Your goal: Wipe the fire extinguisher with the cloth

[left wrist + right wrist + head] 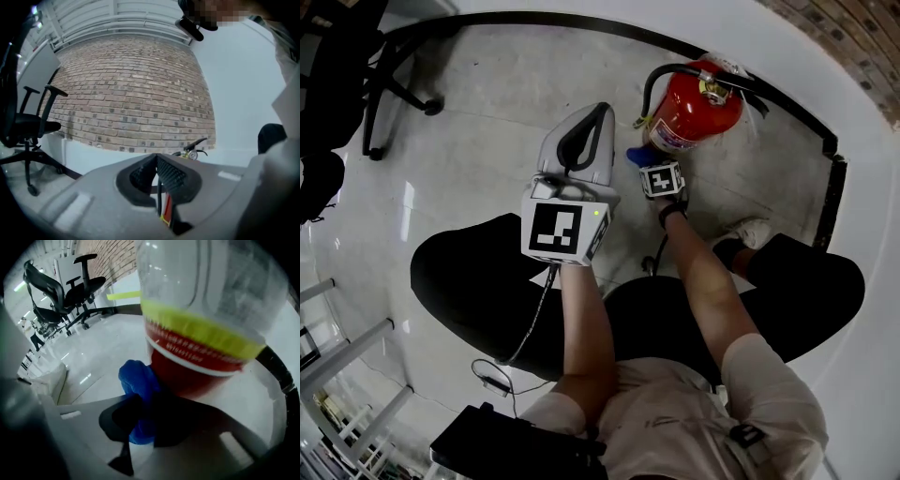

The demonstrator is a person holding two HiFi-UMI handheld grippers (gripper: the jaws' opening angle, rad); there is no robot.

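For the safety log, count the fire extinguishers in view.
1. The red fire extinguisher stands on the floor by the wall, the right gripper holding a blue cloth against its lower body. No other shows.

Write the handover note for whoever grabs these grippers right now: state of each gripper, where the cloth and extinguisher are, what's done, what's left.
Right gripper: shut on the blue cloth, which is pressed against the lower red body of the fire extinguisher.
Left gripper: jaws together, empty, held up clear of the extinguisher.
Extinguisher: standing on the floor by the white wall.
Done: cloth is in contact low on the cylinder; how much has been wiped cannot be told.
Left: probably the rest of the cylinder and the valve and handle on top.
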